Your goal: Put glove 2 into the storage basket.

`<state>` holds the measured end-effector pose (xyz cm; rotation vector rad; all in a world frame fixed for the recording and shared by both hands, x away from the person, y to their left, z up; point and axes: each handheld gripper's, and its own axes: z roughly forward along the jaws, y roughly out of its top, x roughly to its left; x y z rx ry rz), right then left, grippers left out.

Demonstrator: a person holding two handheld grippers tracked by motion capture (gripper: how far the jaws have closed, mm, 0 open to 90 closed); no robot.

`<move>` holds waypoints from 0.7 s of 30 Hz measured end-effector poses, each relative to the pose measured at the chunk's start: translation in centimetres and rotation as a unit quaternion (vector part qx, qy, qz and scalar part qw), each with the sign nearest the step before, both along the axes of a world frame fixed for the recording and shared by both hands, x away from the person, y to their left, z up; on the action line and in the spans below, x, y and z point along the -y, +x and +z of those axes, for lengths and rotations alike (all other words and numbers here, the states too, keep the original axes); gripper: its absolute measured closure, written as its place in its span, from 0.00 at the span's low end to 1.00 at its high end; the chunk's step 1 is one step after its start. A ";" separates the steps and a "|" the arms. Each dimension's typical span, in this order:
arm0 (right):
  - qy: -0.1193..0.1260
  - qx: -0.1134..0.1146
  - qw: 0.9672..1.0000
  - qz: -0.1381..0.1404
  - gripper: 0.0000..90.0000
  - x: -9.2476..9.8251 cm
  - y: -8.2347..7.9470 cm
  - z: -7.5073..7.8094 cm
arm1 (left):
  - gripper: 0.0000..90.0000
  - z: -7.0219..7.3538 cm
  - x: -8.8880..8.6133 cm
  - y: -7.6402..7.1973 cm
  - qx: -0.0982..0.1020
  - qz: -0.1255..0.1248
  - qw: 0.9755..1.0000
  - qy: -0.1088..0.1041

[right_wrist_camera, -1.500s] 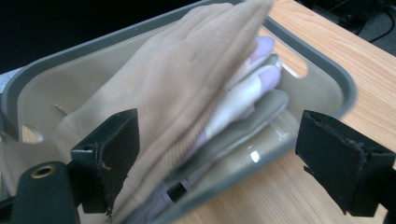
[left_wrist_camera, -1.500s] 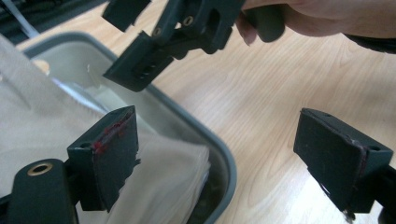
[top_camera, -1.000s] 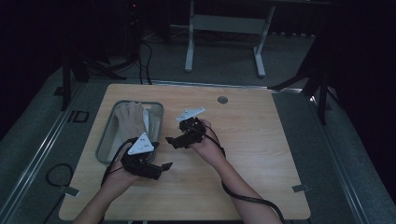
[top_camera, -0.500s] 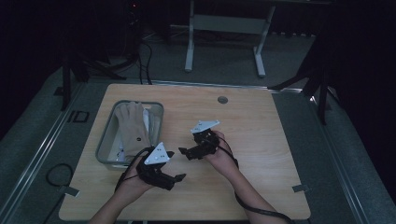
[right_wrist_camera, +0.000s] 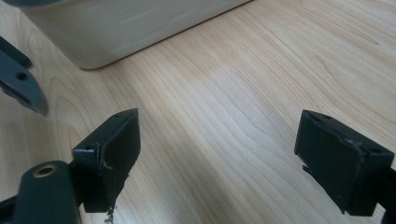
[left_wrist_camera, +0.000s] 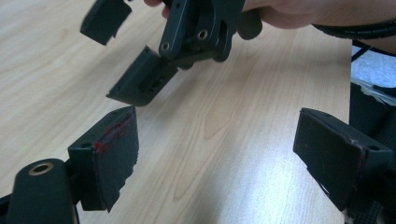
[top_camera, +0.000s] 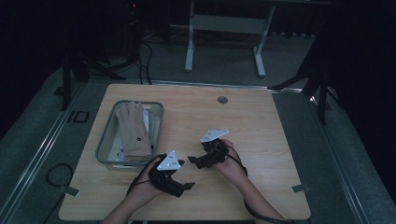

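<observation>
both tongs, left (left_wrist_camera: 215, 154) and right (right_wrist_camera: 217, 158), jaws wide apart, empty above the table (top_camera: 261, 126)

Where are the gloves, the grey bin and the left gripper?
gloves (top_camera: 134, 130), high view, back of the top glove.
grey bin (top_camera: 103, 142), high view, its left wall.
left gripper (left_wrist_camera: 217, 151), left gripper view, midway between its open jaws.

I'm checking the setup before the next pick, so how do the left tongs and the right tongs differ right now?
The left tongs sit nearer the table's front edge, close to the bin's front corner; the right tongs sit farther back, toward the middle. The left tongs point right, while the right tongs point left toward the bin. Both are open and empty above bare wood.
</observation>
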<state>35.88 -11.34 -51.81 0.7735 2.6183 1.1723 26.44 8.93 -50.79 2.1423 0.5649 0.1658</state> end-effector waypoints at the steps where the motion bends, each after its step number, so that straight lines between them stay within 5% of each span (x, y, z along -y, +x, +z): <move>1: 0.000 0.000 1.000 0.000 0.16 0.0 0.0 0.0 | 0.16 0.0 0.0 0.0 0.000 0.000 1.000 0.000; 21: -0.003 -0.008 1.000 -0.008 0.15 3.4 -1.6 -2.1 | 0.16 -3.1 1.6 0.3 -0.027 -0.033 0.999 0.000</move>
